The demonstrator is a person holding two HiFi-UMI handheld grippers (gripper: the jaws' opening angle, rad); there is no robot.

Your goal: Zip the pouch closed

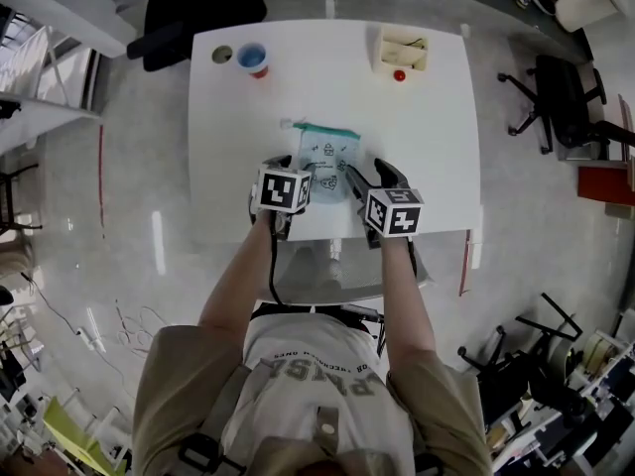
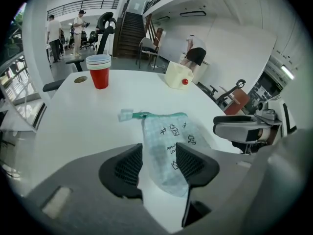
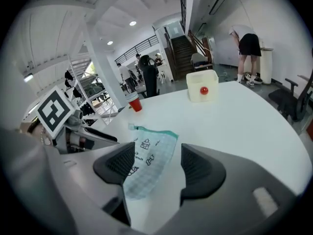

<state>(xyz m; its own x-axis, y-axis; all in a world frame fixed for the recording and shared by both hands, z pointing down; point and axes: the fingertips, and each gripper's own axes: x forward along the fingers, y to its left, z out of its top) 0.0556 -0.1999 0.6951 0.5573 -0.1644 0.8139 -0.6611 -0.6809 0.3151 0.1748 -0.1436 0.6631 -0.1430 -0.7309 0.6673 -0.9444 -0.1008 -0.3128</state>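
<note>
Left gripper (image 2: 159,161): fingers (image 2: 128,166) apart, gripping nothing, the near end of the pouch (image 2: 168,146) lying between them on the white worktop (image 2: 88,121); right gripper (image 3: 156,163): fingers (image 3: 203,170) spread wide, empty, the same pouch showing in the gap. Pouch: pale checked fabric with small drawings, teal zip along its far edge, flat near the worktop's front edge. Far edge: stacked cups (image 2: 99,71), red outermost, left; cream box (image 2: 178,75) with red ball (image 2: 185,82), right.
</note>
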